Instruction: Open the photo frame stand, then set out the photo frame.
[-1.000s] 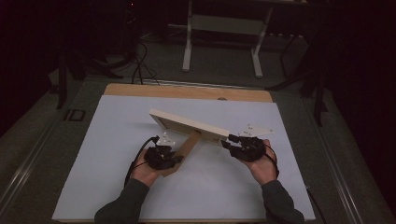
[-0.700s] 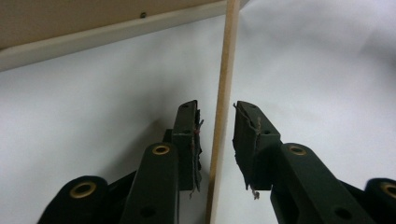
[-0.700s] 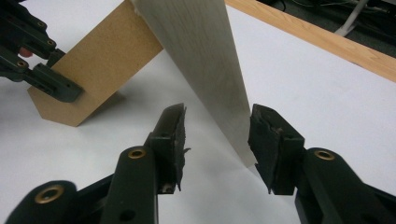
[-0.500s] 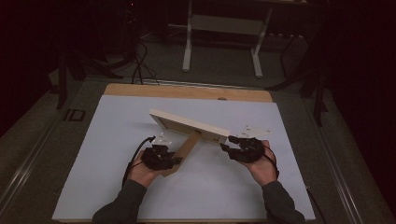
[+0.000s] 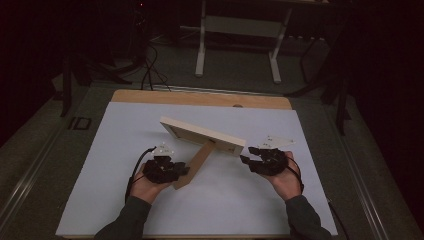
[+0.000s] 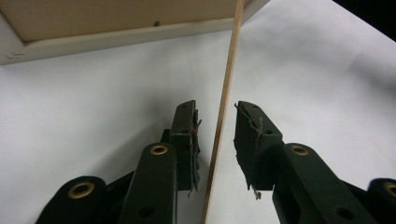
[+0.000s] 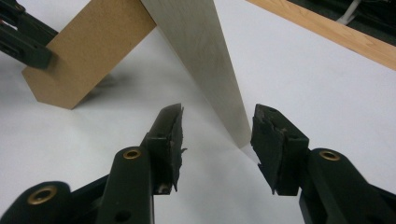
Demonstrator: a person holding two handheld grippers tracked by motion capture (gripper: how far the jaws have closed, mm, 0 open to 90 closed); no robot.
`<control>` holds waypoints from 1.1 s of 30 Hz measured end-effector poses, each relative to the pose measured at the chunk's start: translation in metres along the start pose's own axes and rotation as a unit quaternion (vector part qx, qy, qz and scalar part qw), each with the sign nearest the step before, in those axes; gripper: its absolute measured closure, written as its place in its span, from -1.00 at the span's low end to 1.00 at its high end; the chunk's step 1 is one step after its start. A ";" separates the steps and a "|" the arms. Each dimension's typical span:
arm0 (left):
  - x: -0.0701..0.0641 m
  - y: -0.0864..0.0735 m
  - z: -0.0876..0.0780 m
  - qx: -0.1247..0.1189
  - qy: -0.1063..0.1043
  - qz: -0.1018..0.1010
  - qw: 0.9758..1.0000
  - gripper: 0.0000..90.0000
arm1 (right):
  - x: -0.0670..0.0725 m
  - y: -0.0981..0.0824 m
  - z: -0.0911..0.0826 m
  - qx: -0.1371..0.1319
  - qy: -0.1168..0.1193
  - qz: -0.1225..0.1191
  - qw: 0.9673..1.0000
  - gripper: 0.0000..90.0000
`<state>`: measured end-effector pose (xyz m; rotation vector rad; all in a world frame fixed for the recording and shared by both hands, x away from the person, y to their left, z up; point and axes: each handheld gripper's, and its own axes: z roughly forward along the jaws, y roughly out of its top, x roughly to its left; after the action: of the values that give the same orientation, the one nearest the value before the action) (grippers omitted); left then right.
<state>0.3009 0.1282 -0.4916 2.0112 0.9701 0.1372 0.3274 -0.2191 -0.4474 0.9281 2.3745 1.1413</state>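
High view: a pale picture frame (image 5: 202, 134) is seen standing on edge on the white table sheet (image 5: 120, 135), propped by its brown back stand (image 5: 196, 162). The left gripper (image 5: 179, 171) is placed at the stand's foot, the right gripper (image 5: 246, 154) just off the frame's near corner. No container is seen on the table.

Left gripper view: the stand (image 6: 224, 107) is seen edge-on between the jaws, which have just been opening; a gap is left on both sides, so it is released.

Right gripper view: the frame's corner (image 7: 212, 70) is seen between the jaws, which have just been opening and are not pressed on it. The stand (image 7: 86, 46) is seen beyond.

The frame is judged to be just set up; next, both grippers would need to be drawn straight back without nudging it.
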 end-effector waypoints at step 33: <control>0.011 0.015 -0.029 -0.050 0.033 -0.032 0.998 0.47 | -0.029 -0.005 -0.011 0.016 -0.024 0.035 0.999 0.25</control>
<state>0.3052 0.1504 -0.4650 1.8928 1.0472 0.2135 0.3405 -0.2478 -0.4439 1.0465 2.3441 1.0967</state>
